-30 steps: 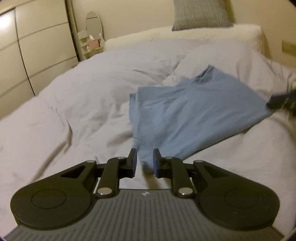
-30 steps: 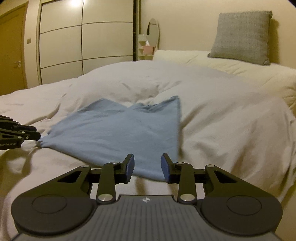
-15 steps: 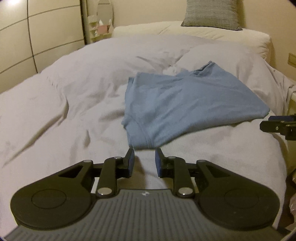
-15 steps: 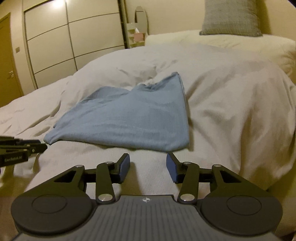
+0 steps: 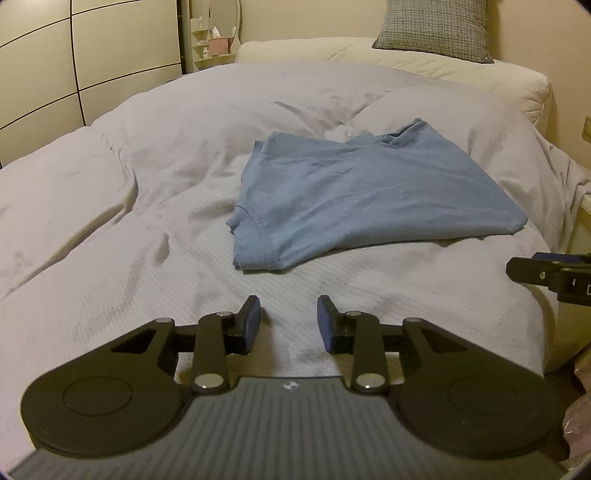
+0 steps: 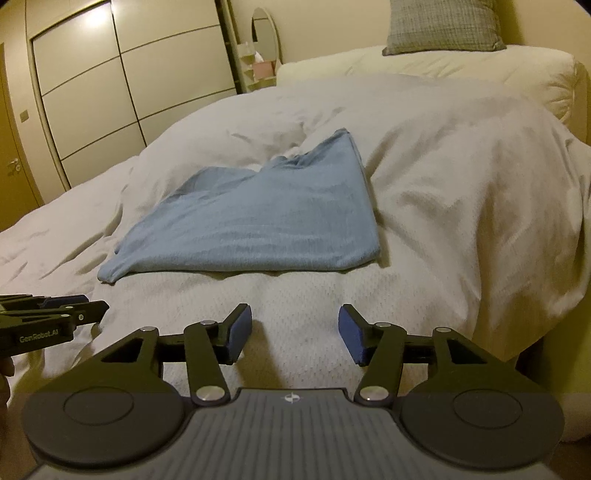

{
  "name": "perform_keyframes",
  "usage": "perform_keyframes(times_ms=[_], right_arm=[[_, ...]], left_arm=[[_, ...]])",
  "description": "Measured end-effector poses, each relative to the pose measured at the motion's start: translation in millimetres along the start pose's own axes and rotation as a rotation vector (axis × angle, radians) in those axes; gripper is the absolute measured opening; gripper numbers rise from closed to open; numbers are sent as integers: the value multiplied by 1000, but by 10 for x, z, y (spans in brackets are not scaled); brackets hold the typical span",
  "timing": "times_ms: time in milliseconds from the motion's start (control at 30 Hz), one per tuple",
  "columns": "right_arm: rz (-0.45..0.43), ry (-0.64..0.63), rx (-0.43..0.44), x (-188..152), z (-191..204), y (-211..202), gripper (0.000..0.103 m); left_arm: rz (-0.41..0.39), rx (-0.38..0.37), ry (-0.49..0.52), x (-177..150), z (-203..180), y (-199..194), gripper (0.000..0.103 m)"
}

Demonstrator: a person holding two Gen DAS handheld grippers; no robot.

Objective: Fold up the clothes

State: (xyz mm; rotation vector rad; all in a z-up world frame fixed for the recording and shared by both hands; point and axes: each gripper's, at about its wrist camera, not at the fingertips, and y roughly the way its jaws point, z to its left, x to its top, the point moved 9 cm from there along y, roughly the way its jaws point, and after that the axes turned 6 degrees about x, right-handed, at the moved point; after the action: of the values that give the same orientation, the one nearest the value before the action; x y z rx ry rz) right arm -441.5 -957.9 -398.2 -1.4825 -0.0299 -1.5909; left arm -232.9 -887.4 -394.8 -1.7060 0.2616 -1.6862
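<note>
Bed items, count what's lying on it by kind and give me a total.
Blue T-shirt: 1
White duvet: 1
Grey checked cushion: 1
Cream pillow: 1
Total: 4

My right gripper (image 6: 294,334) hangs open near the duvet's (image 6: 461,177) front edge. The folded blue T-shirt (image 6: 258,221) lies beyond; my left gripper (image 6: 62,314) is alongside.

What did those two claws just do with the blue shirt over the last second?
Both claws let go of the shirt and drew back toward the bed's foot. The left claw and right claw now hang open over the duvet. The shirt stays folded where it lay; the pillow is unmoved.
</note>
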Motion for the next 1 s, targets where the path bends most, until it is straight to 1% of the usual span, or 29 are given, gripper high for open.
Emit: perform_keyframes(times_ms=[67,100,133,167,233,267,333,467,533,567,833,1000], right_arm=[[8,3,-7,-7,-1,-10,57],[15,3,-12,-13,-2,-12,59],[21,4,-19,-17,-3,-15,62],[30,4,-27,-19,-1,-15,63],[39,5,-40,-11,12,-26,64],[37,4,-43,-1,21,-34,65],[37,-2,-48,0,39,-35,69],[55,-6,-62,-43,46,-40,75],[65,-10,-68,-59,53,-52,77],[69,-10,-71,-65,59,-62,77],[78,10,-83,-75,131,-204,88],[74,21,-98,-90,188,-354,88]], left_arm=[[0,1,-2,1,-6,-20,33],[0,0,-2,0,-11,-32,36],[-1,-2,-3,-1,-18,-48,40],[-3,-7,-4,-2,-29,-68,43],[-11,-18,-7,-8,-58,-114,52],[-15,-24,-9,-13,-76,-135,55],[-18,-34,-9,-35,-121,-148,68],[-22,-30,-5,-79,-154,-153,84],[-27,-27,-5,-95,-160,-166,100],[-30,-25,-5,-103,-162,-173,101],[-39,-19,-37,-138,-149,-296,102],[-34,-38,-102,-137,-103,-432,102]])
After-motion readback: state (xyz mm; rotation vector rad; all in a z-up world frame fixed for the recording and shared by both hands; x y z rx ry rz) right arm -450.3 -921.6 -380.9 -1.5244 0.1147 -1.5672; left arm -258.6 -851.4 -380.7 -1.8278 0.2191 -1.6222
